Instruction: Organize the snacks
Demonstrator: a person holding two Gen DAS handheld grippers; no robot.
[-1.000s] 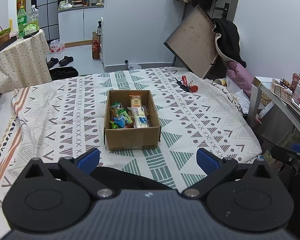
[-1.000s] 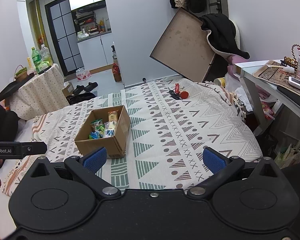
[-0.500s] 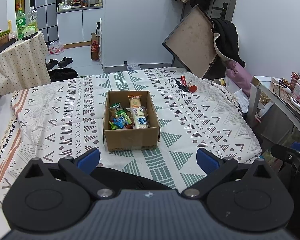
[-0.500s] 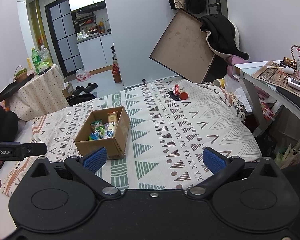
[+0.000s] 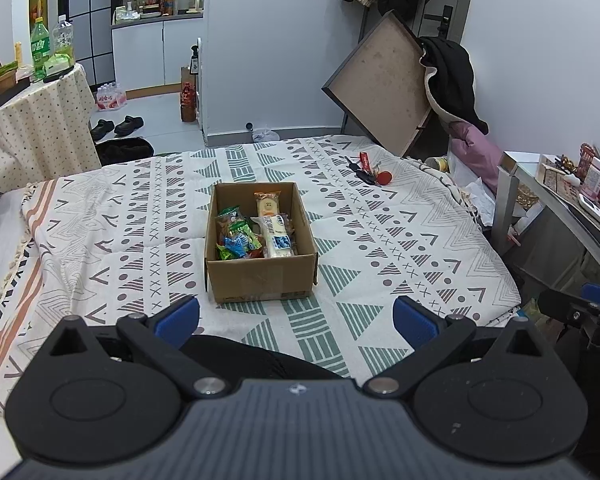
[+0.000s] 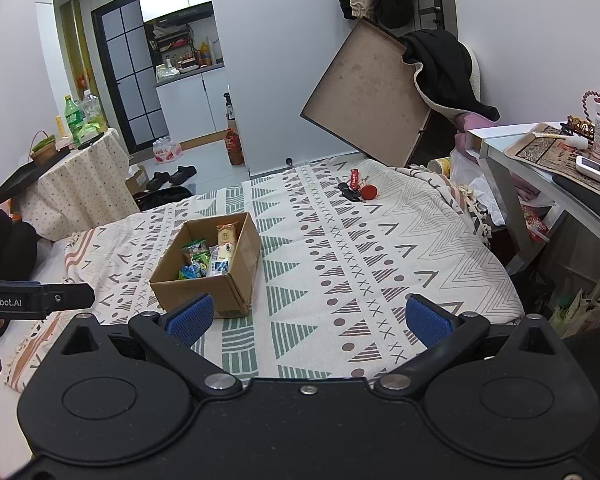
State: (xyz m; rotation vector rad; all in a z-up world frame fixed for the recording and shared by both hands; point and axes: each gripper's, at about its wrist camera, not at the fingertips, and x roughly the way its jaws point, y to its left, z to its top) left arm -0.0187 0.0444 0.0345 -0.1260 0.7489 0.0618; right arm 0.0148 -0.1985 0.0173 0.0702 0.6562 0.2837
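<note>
Left wrist view: the left gripper (image 5: 296, 316) is open wide, with its two blue pads far apart and nothing between them. It hangs above the near edge of the bed (image 5: 380, 248), which has a white cover with green triangles and brown dots. Just past the gripper sits a cardboard box (image 5: 260, 276) on the bed, open at the top. The snacks (image 5: 256, 232) are inside the box: small green and blue packets on the left side, a long white and blue packet on the right side, and an orange and white packet at the far end. Farther back on the bed lies a bunch of keys (image 5: 368, 172) with a red tag, well apart from the box. In the right wrist view, the right gripper (image 6: 308, 316) is open wide too and holds nothing. It is above the bed, and the cardboard box (image 6: 236, 280) is just ahead of its left pad. The keys (image 6: 356, 191) are far back near a big brown board (image 6: 364, 96) that leans against the wall. A black coat (image 6: 440, 68) hangs over the top of the board. A tabletop (image 6: 532, 160) at the right side carries a tray and a pink bottle.
</note>
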